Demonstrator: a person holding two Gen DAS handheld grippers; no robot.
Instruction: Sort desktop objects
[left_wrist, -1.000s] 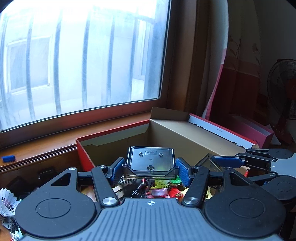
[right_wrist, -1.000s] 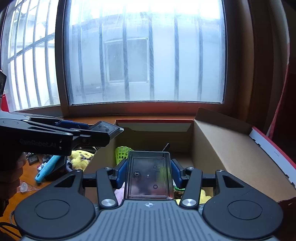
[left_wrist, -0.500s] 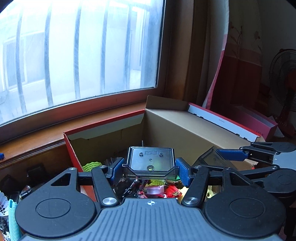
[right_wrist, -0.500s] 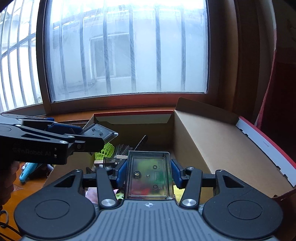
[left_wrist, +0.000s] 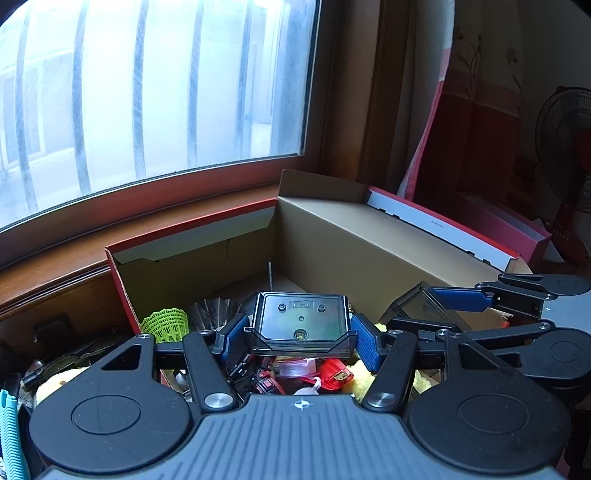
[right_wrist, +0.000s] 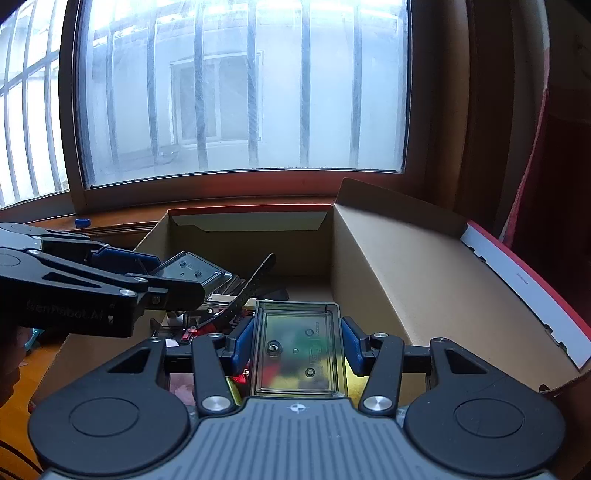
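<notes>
Your left gripper (left_wrist: 301, 341) clamps a dark plastic case (left_wrist: 301, 319) above the cardboard box (right_wrist: 406, 291); your right gripper (right_wrist: 297, 345) clamps a clear case (right_wrist: 297, 350) over the same clutter; release from this height and either may bounce or jam on the black strap (right_wrist: 255, 280).

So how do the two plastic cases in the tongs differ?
The left case looks dark and smoky and almost square; the right case looks clearer and longer, with colours showing through it. Both are clamped between blue pads over the cardboard box.
</notes>
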